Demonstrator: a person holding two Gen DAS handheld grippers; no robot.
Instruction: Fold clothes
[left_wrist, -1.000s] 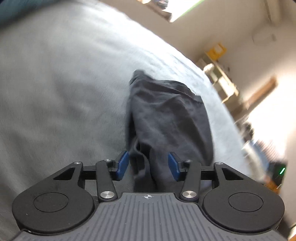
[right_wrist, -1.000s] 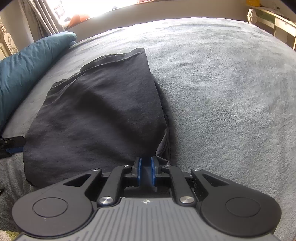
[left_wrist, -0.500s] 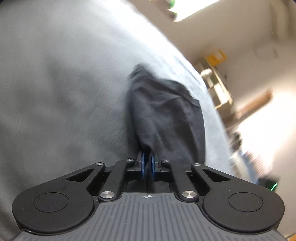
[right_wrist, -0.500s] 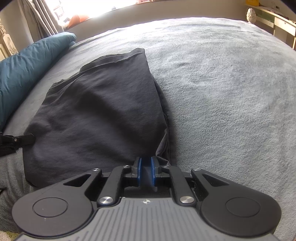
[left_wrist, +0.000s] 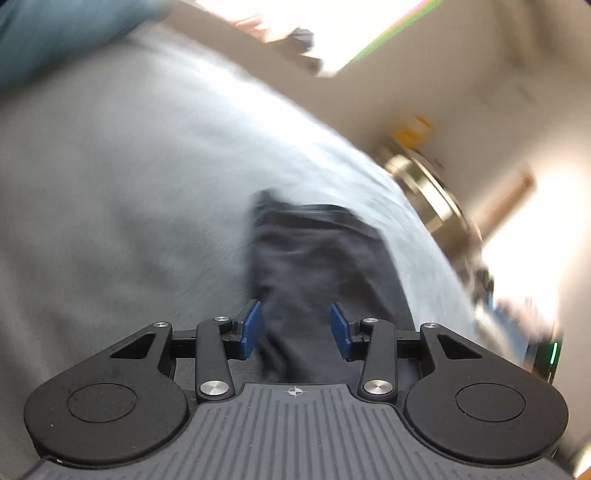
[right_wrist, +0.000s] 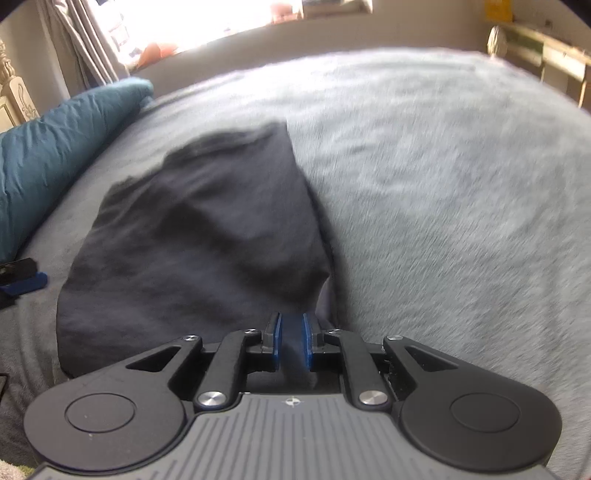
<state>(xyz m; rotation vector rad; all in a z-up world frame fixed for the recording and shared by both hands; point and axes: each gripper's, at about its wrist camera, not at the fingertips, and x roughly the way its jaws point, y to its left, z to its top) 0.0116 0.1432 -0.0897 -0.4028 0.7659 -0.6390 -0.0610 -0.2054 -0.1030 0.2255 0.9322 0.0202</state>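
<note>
Dark garment (right_wrist: 199, 236) lies mid-frame on grey bed (right_wrist: 443, 184). Right tool (right_wrist: 291, 343) clamped on garment's near edge. Left tool (left_wrist: 295, 328) spread apart, straddling cloth. Teal pillow (right_wrist: 55, 147) upper left.

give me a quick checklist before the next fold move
1. Right gripper shut on the garment: ok, dark cloth sits between the blue pads.
2. Left gripper gripping: not ok, jaws stand open with cloth between them, unclamped.
3. Garment lying flat: not ok, rumpled, with the edge near the right gripper bunched.
4. Blanket beside the garment free for folding: ok.
5. Pillow apart from the garment: ok.
6. Sharp view: not ok, both views are motion-blurred.
</note>
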